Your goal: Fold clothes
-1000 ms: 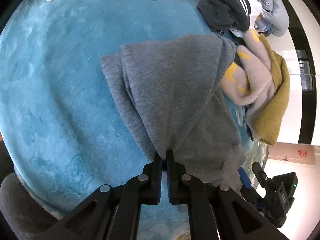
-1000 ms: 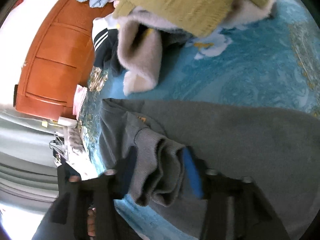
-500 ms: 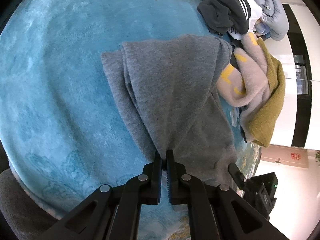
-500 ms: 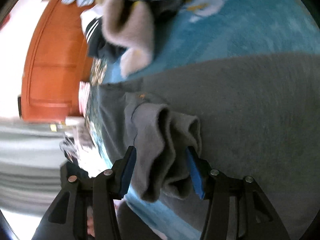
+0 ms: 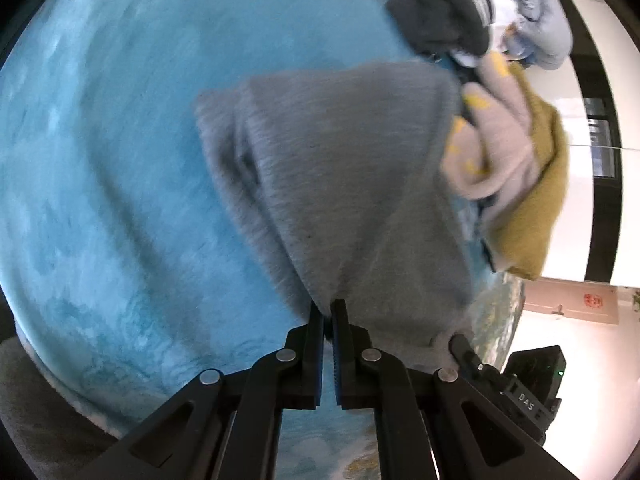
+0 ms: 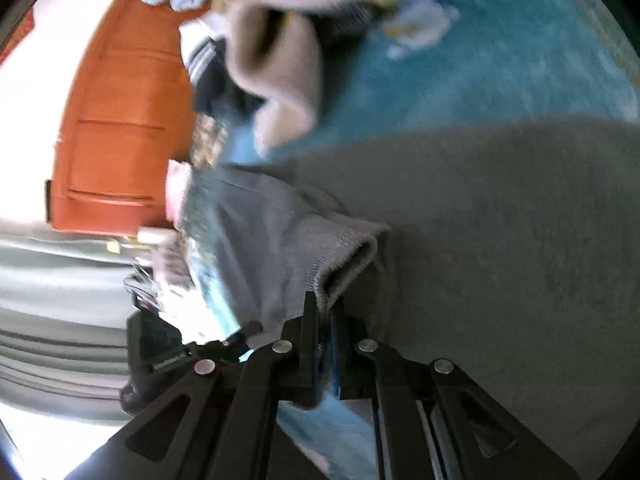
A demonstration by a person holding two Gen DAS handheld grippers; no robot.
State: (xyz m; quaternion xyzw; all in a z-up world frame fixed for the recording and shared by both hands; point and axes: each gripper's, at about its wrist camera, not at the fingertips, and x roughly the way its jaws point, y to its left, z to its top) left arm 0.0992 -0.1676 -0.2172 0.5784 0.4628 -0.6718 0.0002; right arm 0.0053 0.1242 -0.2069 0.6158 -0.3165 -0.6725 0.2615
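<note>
A grey sweatshirt (image 5: 344,184) lies on the blue plush blanket (image 5: 120,160), folded over itself. My left gripper (image 5: 328,312) is shut on the near edge of the sweatshirt and lifts it into a peak. In the right wrist view the same grey sweatshirt (image 6: 500,220) fills the right half. My right gripper (image 6: 325,312) is shut on its ribbed cuff (image 6: 344,252). The right gripper also shows at the lower right of the left wrist view (image 5: 460,344), touching the sweatshirt's hem.
A pile of clothes lies beyond the sweatshirt: a beige fleece (image 5: 492,148), a mustard knit (image 5: 536,208), a dark striped top (image 5: 440,20) and a light blue jacket (image 5: 544,12). An orange wooden cabinet (image 6: 120,120) stands past the blanket's edge.
My right gripper has closed on the ribbed cuff, which lay between open jaws before. My left gripper keeps its hold and has lifted the sweatshirt slightly.
</note>
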